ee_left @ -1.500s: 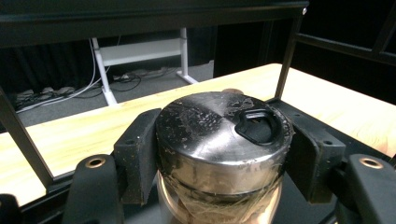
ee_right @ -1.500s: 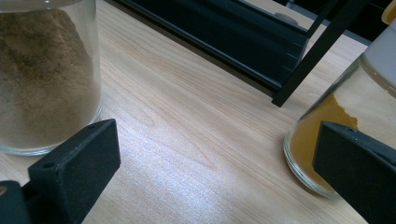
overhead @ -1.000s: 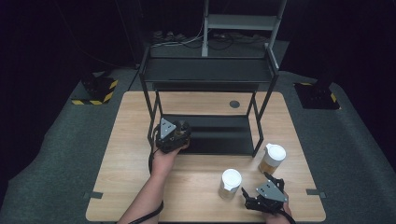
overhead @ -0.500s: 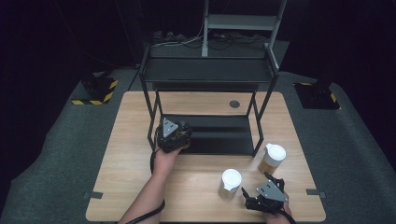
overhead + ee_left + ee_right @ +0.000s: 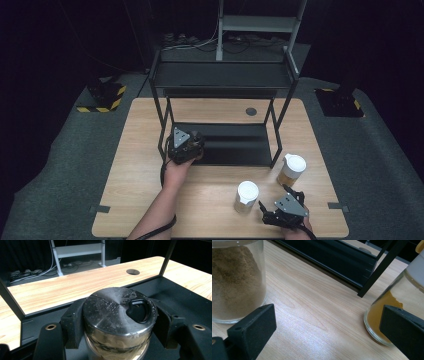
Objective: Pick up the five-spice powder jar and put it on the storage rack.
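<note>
At the counter's near edge, the right gripper (image 5: 272, 209) rests with its fingers spread and empty, a glass jar of brown powder with a white lid (image 5: 246, 197) just left of it and a white-lidded glass jar of yellow powder (image 5: 291, 170) beyond. Farther off, the left gripper (image 5: 116, 322) pinches a steel-lidded glass jar (image 5: 119, 315) over the black rack's lower shelf (image 5: 235, 145)

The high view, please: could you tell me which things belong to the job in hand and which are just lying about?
In hand:
metal-lidded jar, gripped by left tongs
black shelf rack
right tongs, open

Lying about:
brown-powder jar
yellow-powder jar
</note>
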Demonstrator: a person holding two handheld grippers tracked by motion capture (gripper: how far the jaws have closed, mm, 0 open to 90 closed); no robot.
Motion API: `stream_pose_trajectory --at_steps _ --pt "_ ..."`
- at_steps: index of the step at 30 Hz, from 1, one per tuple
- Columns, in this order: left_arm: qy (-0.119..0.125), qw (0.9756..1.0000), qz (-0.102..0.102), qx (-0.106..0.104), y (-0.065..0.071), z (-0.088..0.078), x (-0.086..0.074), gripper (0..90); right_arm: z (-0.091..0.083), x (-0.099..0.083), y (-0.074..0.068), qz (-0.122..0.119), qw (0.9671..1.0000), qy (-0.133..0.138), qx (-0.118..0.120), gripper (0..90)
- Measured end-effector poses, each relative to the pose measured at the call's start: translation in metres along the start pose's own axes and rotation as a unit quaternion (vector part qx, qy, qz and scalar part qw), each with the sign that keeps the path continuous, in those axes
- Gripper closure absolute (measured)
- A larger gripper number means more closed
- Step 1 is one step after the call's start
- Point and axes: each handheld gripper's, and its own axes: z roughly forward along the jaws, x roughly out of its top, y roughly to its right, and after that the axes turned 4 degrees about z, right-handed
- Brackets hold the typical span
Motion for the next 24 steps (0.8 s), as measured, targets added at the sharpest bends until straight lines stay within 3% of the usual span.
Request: stream_pose_trajectory --at_steps 8,13,18,24 --pt "-0.005 1.0000 -0.002 -0.002 -0.0014 -0.0004 0.0013 33.5 0.0001 0.0004 0.0000 -0.001 1.0000 -0.001 0.000 0.3" --pt "-0.015 0.9998 -0.015 0.000 -0.0009 0.0009 0.0011 20.1 0.0001 0.0004 -0.0001 -0.002 1.0000 -0.001 0.001 0.3" --pt "-0.012 0.9999 -0.002 0.002 0.0012 -0.0017 -0.0009 11.9 0.0002 0.0006 0.0002 -0.001 1.0000 -0.002 0.001 0.3" --pt "-0.004 1.0000 -0.007 -0.005 0.0005 -0.0057 -0.0027 2.8 0.0004 0.0009 -0.0005 -0.003 1.0000 -0.002 0.000 0.3"
